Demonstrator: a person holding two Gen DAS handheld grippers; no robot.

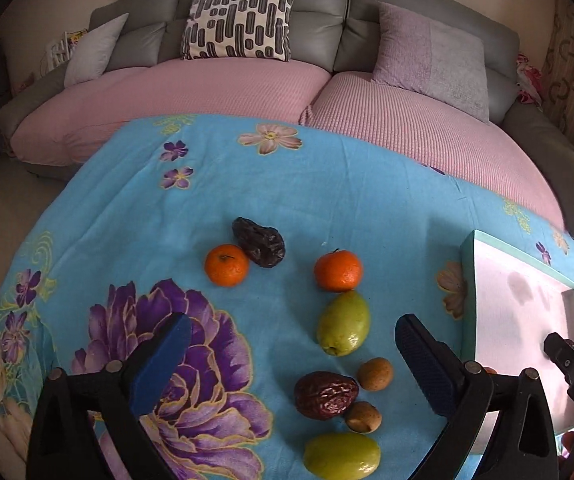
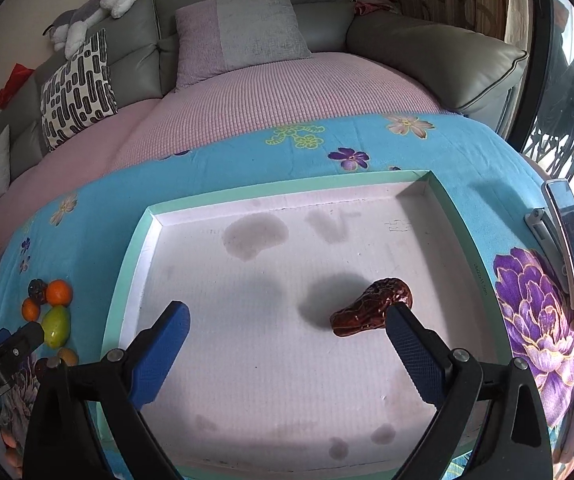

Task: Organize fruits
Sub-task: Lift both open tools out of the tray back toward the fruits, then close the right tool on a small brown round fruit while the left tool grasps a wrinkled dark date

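In the left wrist view my left gripper [image 1: 293,332] is open and empty above the blue flowered cloth. Ahead of it lie two tangerines [image 1: 226,265] [image 1: 338,271], a dark dried date [image 1: 259,242], a green fruit [image 1: 343,323], a red date [image 1: 326,395], two small brown fruits [image 1: 375,373] and another green fruit [image 1: 341,455]. In the right wrist view my right gripper [image 2: 287,320] is open over the shallow box [image 2: 127,264]. A red date [image 2: 371,311] lies on the box floor, just beyond the right finger [image 2: 411,354].
The box [image 1: 467,264] sits at the right of the cloth in the left wrist view. A phone on a stand [image 2: 571,240] stands right of the box. A grey sofa with pink covers [image 1: 207,92] and cushions lies behind the table.
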